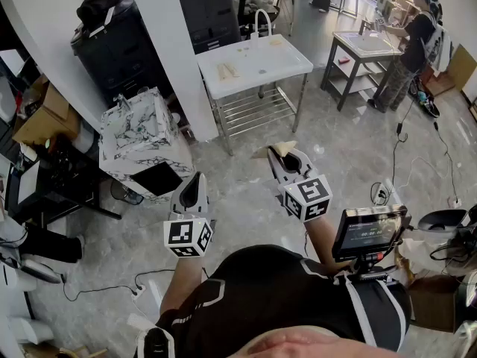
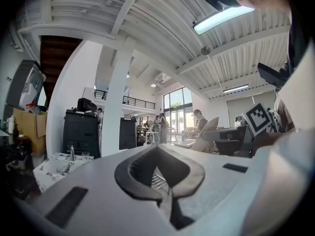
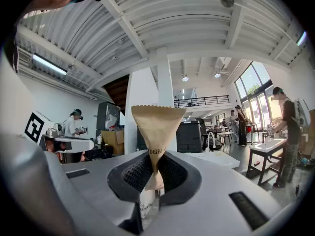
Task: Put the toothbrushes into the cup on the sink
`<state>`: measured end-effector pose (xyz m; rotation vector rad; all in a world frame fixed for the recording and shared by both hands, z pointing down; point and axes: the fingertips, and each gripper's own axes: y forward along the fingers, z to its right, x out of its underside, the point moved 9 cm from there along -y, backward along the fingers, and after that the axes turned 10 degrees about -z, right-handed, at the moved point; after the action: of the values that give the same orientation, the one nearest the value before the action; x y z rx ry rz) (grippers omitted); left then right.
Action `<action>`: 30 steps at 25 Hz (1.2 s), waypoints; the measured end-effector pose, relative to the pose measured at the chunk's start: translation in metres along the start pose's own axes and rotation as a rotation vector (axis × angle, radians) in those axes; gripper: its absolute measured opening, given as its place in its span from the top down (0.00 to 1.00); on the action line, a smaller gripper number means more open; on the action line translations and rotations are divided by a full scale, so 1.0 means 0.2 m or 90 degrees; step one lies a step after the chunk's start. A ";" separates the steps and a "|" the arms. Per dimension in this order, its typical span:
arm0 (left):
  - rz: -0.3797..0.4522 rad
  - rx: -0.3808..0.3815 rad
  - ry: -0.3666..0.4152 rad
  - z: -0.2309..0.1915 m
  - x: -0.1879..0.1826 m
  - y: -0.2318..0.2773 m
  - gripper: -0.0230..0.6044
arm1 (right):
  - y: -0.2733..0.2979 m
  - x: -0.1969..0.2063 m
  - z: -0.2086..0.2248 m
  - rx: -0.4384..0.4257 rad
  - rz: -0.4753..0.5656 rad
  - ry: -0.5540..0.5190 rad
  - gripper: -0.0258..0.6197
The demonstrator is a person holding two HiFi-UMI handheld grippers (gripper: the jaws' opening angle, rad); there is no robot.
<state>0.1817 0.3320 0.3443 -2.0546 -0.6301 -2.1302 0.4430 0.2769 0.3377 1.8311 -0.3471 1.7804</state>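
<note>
My right gripper (image 1: pixel 283 157) (image 3: pixel 154 177) is shut on a tan paper packet (image 1: pixel 273 150) (image 3: pixel 156 127) with a zigzag top edge. The packet stands upright between the pads and fans out above them. What is inside it is hidden. My left gripper (image 1: pixel 197 180) (image 2: pixel 163 193) is held lower left of the right one, its jaws shut with nothing between them. Both are in the air over the grey floor. Ahead stands a white sink table (image 1: pixel 287 66) with a curved faucet (image 1: pixel 261 19) and a few tan packets (image 1: pixel 227 70) lying on its top.
A marble-patterned sink cabinet (image 1: pixel 141 144) (image 2: pixel 51 168) stands at the left beside a white pillar (image 1: pixel 175 47). Black cabinets (image 1: pixel 119 47) line the back. Another person (image 1: pixel 414 47) works at a second table at far right. Cables lie on the floor.
</note>
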 end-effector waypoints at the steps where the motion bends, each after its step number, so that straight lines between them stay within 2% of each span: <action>1: 0.002 -0.002 -0.001 0.00 0.00 0.00 0.97 | 0.00 0.00 0.00 0.000 -0.001 -0.001 0.89; 15: 0.006 -0.011 0.005 -0.04 -0.01 0.01 0.97 | 0.03 0.01 -0.02 0.005 -0.003 -0.004 0.89; 20: 0.006 -0.007 0.008 -0.05 -0.02 0.01 0.96 | 0.03 -0.01 -0.02 -0.010 0.014 0.021 0.89; 30: 0.000 -0.018 0.008 -0.16 0.00 -0.05 0.97 | 0.12 -0.02 -0.12 -0.018 0.002 0.026 0.89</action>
<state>0.1475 0.3298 0.3425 -2.0539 -0.6004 -2.1626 0.4094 0.2695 0.3381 1.7734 -0.3573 1.8035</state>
